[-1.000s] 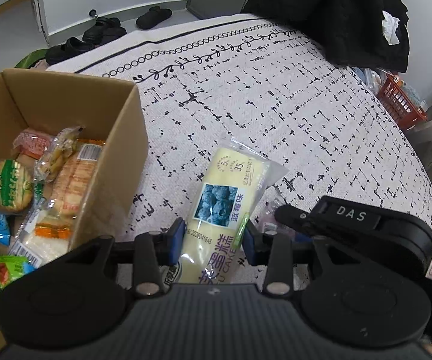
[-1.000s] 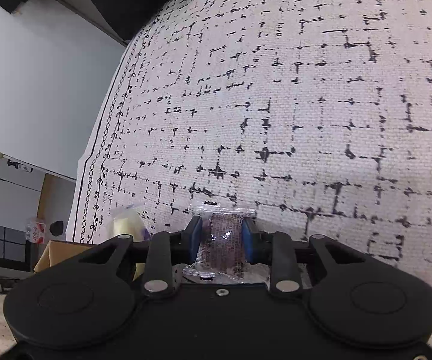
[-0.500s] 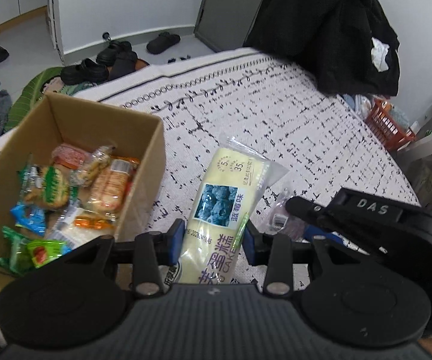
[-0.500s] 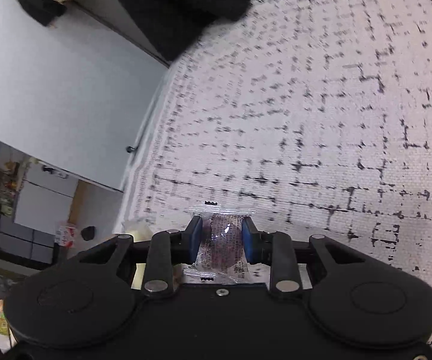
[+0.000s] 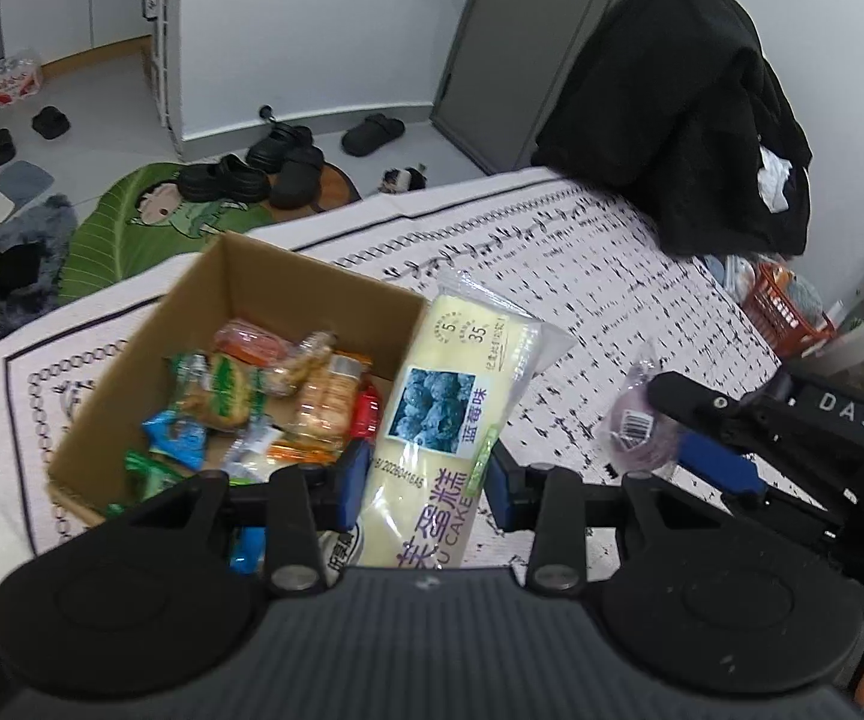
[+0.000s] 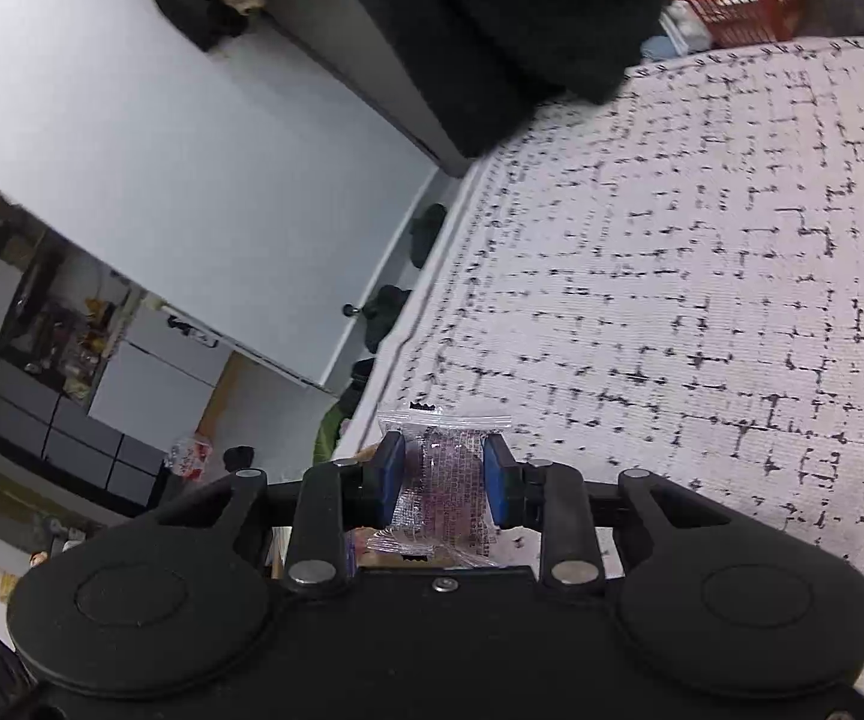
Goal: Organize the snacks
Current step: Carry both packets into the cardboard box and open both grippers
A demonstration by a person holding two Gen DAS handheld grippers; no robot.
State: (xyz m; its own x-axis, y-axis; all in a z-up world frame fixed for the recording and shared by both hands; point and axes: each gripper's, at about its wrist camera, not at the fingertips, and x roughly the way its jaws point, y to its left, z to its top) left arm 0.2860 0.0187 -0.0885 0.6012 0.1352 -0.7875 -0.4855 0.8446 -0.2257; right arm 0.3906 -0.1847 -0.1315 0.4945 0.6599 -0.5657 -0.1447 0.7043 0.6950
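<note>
My left gripper [image 5: 429, 483] is shut on a long pale-yellow blueberry cake packet [image 5: 444, 414], held in the air over the right wall of an open cardboard box [image 5: 132, 366] that holds several wrapped snacks [image 5: 276, 396]. My right gripper [image 6: 443, 480] is shut on a small clear packet with a dark purple snack [image 6: 443, 474], held above the patterned tablecloth [image 6: 702, 312]. In the left wrist view the right gripper [image 5: 702, 450] and its purple packet [image 5: 636, 420] show to the right of the box.
A black coat [image 5: 684, 120] hangs at the table's far edge. A red basket [image 5: 783, 312] stands beyond the table on the right. Black shoes [image 5: 252, 174] and a green mat [image 5: 150, 228] lie on the floor behind the box.
Both grippers have risen from the tablecloth with their packets. The left one has moved left, so the cake packet now hangs over the box's right side.
</note>
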